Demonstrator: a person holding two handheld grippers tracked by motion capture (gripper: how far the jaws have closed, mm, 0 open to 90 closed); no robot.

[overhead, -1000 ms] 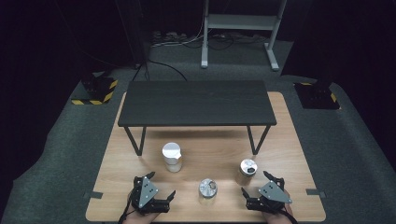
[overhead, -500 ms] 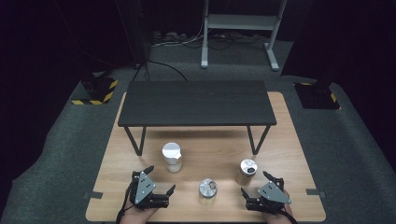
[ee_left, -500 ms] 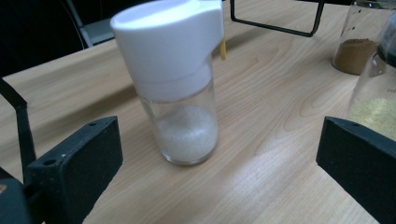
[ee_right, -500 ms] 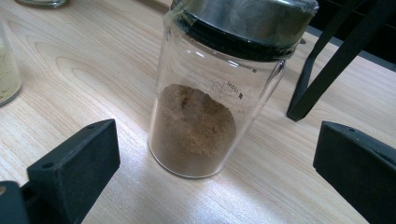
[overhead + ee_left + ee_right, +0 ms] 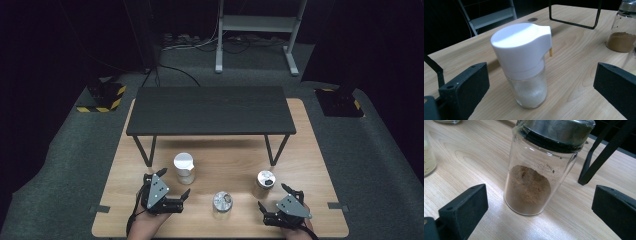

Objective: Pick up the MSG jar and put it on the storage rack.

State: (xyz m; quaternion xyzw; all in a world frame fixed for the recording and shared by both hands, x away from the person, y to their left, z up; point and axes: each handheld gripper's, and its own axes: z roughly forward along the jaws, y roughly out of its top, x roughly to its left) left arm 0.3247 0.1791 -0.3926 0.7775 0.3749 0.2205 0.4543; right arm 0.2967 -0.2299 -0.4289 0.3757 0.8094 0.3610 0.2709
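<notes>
From the high view, the left claw (image 5: 184, 196) and the right claw (image 5: 274, 204) sit low on the near edge of the wooden table (image 5: 310, 150), each spread and holding nothing; the white-capped jar (image 5: 184, 167) stands just ahead of the left one, the steel-lidded spice jar (image 5: 266, 181) just ahead of the right, and a third small jar (image 5: 222, 202) stands between the two claws, with a low black shelf (image 5: 210, 110) spanning the table behind. In the left gripper view, the white-capped jar (image 5: 524, 65) stands upright between the wide-apart jaws, not touched, white grains in its glass base. In the right gripper view, the spice jar (image 5: 541, 167) with brown powder likewise stands upright between open jaws, apart from both. This looks like the approach step before a grasp: each claw should next ease forward until its jar sits deep between the jaws, then close squarely on the glass without tipping it.
</notes>
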